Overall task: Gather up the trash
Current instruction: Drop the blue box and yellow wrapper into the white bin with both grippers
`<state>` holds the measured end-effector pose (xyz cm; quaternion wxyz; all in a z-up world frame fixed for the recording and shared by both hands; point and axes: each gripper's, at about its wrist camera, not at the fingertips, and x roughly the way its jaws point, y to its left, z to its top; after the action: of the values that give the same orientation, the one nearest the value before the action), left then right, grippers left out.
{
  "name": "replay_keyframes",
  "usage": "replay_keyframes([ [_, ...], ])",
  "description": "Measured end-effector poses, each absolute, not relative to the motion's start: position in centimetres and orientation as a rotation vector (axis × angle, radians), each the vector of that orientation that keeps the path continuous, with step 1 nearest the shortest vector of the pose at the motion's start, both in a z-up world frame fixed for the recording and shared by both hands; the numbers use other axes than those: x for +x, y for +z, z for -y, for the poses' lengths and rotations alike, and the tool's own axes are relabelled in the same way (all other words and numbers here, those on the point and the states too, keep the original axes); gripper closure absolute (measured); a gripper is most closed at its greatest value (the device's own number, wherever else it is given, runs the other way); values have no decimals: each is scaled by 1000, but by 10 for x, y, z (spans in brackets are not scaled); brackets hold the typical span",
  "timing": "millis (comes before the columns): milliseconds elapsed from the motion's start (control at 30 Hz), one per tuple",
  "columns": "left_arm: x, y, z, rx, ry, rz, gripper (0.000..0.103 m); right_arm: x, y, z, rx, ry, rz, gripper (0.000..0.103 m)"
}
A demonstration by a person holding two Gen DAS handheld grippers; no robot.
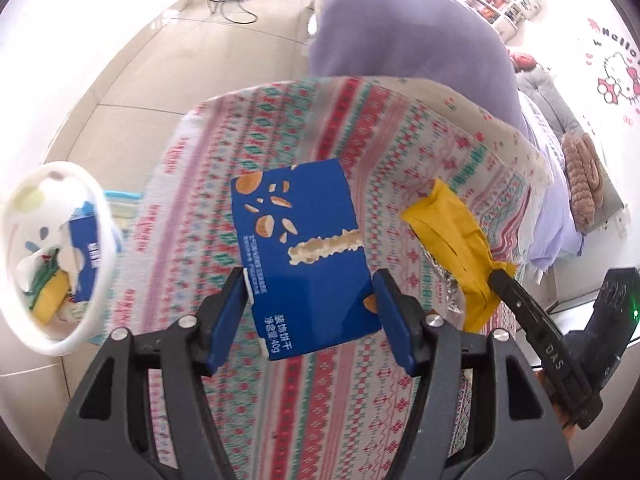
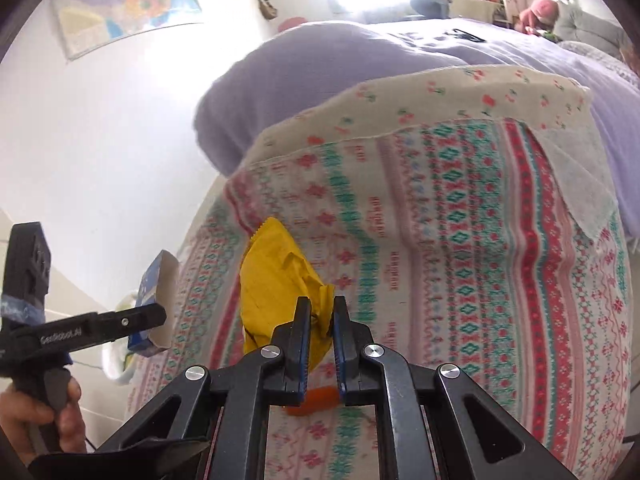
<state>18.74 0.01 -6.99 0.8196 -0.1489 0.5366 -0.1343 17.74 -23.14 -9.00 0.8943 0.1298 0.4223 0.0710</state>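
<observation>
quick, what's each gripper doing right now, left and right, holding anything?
Left gripper: closed on the blue biscuit box, lifted above the patterned cloth.
Right gripper: closed on the yellow wrapper.

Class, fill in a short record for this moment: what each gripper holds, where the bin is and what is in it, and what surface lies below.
left gripper: shut on blue biscuit box
right gripper: shut on yellow wrapper
white bin: left of the box, already holds blue and yellow packaging
surface: patterned cloth on the bed
</observation>
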Motion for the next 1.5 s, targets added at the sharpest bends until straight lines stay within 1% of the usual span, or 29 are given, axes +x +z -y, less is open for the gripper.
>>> replay_keyframes([
  [233,182,-70,-63,-392,-214,-1140,38,176,-89,196,263,219,-893,92],
  [467,177,-78,-159,-556,-77,-1128,38,181,-100,138,245,305,-933,92],
  [633,170,-90,-206,-653,18,-1134,38,175,-102,100,247,366,-960,92],
  [1167,168,-93,-231,-696,44,-1106,37,199,-126,-30,326,439,-1038,91],
  [1333,169,-95,-234,-700,51,-1106,37,201,-145,-58,308,433,-1056,88],
  [1500,172,-98,-237,-705,61,-1115,37,199,-170,-65,293,453,-1127,87],
])
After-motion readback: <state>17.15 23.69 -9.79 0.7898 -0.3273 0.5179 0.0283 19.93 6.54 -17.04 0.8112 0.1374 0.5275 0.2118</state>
